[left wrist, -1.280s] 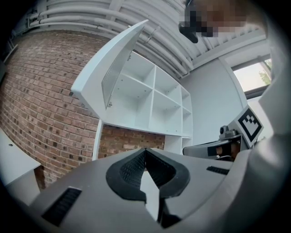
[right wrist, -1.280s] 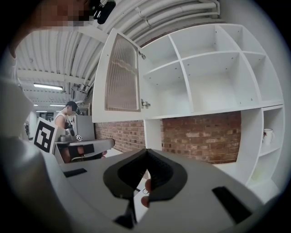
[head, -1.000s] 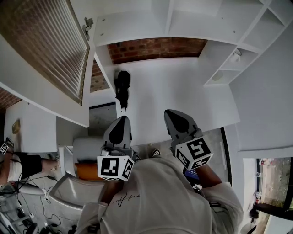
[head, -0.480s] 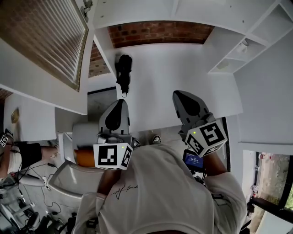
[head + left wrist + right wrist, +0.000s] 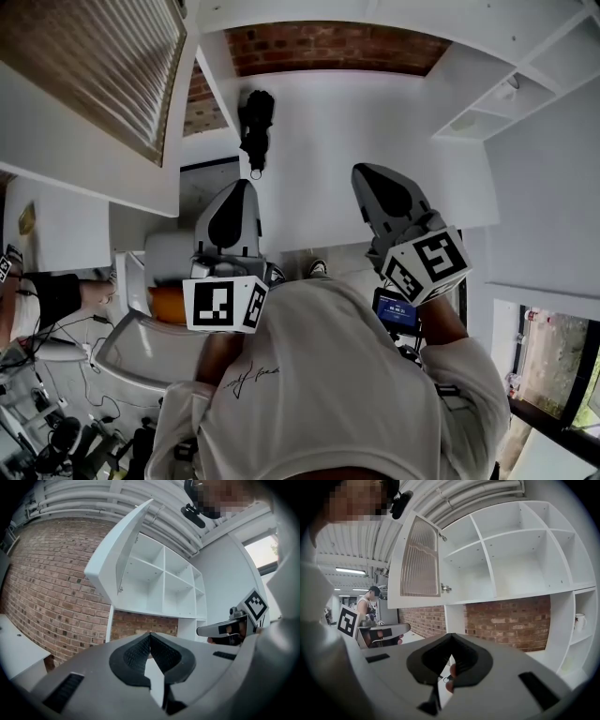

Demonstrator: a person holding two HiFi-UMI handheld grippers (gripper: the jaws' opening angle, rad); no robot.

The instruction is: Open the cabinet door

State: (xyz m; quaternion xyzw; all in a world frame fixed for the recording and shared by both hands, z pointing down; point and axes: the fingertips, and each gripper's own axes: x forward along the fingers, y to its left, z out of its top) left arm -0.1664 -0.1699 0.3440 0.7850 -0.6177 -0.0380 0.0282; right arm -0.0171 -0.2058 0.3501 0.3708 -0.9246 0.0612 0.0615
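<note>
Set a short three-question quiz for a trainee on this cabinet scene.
1. True or false: the white cabinet door with the ribbed glass panel is closed.
2. Which surface shows below the white open-shelf cabinet? A. red brick wall B. green tiles C. a window
3. Fill in: the right gripper's jaws are ____, holding nothing.
Key: 1 false; 2 A; 3 together.
</note>
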